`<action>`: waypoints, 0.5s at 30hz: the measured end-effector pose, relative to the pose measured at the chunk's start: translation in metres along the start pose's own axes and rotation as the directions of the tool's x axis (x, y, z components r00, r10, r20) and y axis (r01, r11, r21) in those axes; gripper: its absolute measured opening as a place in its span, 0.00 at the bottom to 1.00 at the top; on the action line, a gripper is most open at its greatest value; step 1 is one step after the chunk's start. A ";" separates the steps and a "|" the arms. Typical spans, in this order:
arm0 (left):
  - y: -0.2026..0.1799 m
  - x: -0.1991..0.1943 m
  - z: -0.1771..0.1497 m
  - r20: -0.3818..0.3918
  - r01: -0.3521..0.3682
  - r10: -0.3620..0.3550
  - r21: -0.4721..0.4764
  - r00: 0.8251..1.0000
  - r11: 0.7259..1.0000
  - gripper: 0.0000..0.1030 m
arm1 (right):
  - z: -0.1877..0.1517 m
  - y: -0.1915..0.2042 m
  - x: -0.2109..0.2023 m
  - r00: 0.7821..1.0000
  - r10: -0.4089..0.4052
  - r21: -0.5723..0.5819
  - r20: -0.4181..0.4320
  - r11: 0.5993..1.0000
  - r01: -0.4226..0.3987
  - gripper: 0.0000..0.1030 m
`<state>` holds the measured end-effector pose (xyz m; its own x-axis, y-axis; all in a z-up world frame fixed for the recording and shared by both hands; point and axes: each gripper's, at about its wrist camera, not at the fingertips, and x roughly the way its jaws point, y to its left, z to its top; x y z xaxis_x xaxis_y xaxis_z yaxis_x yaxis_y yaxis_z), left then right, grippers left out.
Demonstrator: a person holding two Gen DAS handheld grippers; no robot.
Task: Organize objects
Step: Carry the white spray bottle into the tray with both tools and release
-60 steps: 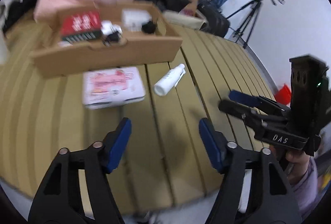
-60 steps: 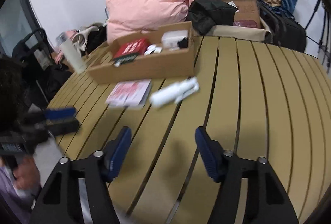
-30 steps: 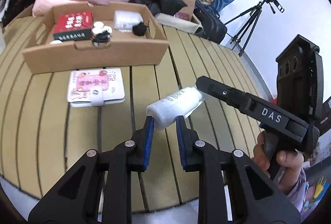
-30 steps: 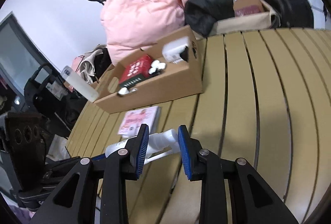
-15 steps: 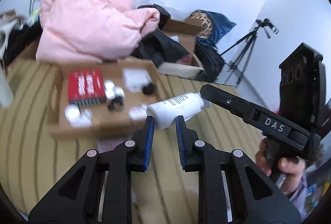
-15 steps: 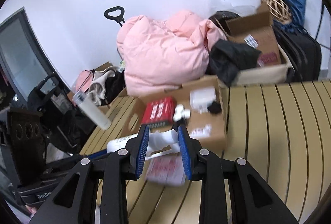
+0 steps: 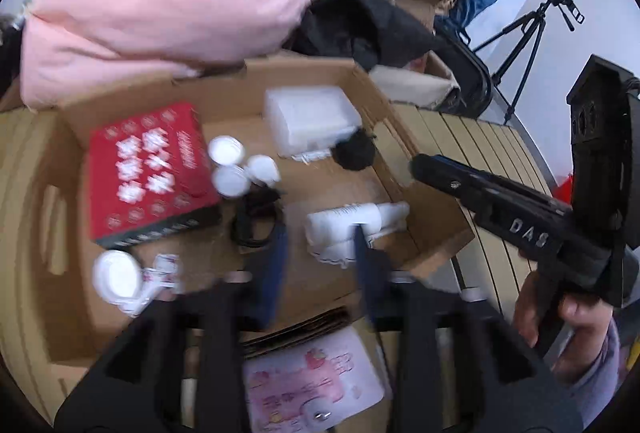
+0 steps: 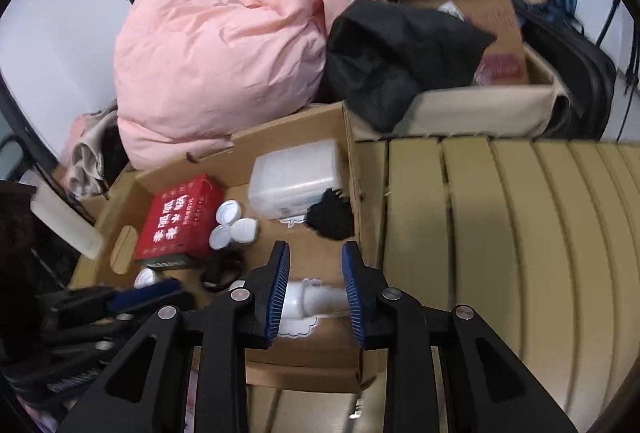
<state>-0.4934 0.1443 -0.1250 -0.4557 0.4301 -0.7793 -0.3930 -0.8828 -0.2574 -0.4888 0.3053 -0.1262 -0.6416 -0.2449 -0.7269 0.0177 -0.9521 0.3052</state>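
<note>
The white bottle (image 7: pixel 352 225) lies in the front right part of the open cardboard box (image 7: pixel 436 221). My left gripper (image 7: pixel 318 253) is open above the box, its blue pads on either side of the bottle's base, blurred by motion. My right gripper (image 8: pixel 314 285) is open too, its pads straddling the bottle's neck (image 8: pixel 316 299) without pressing it. The right gripper also shows in the left wrist view (image 7: pixel 500 205). The box holds a red box (image 7: pixel 148 173), a clear plastic case (image 7: pixel 308 121), white caps (image 7: pixel 228 165) and a black object (image 7: pixel 354 153).
A pink pouch (image 7: pixel 312 389) lies on the slatted wooden table (image 8: pixel 520 233) in front of the box. A pink jacket (image 8: pixel 220 57), black clothes (image 8: pixel 396 53) and another carton (image 8: pixel 472 17) are piled behind. A tripod (image 7: pixel 520 45) stands at the right.
Both grippers carried the bottle from above the table over the box and lowered it in. Their jaws have opened and the bottle now rests on the box floor.
</note>
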 end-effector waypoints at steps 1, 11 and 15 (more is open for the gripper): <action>0.002 -0.011 0.000 0.029 -0.029 0.029 0.004 0.999 1.000 0.44 | 0.001 0.001 -0.005 1.000 0.001 -0.008 0.010 1.000 -0.001 0.36; 0.003 -0.192 -0.040 0.261 -0.386 0.354 0.080 0.898 0.919 0.80 | 0.002 0.039 -0.131 0.997 -0.027 -0.218 0.079 0.975 0.043 0.82; 0.002 -0.276 -0.071 0.257 -0.384 0.356 0.066 0.898 0.921 0.88 | -0.020 0.052 -0.210 0.996 0.011 -0.259 0.086 0.966 0.012 0.82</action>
<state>-0.3120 0.0107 0.0488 -0.7549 0.1207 -0.6447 -0.2396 -0.9657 0.0998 -0.3377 0.3032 0.0295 -0.7048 -0.2389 -0.6680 0.2082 -0.9698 0.1272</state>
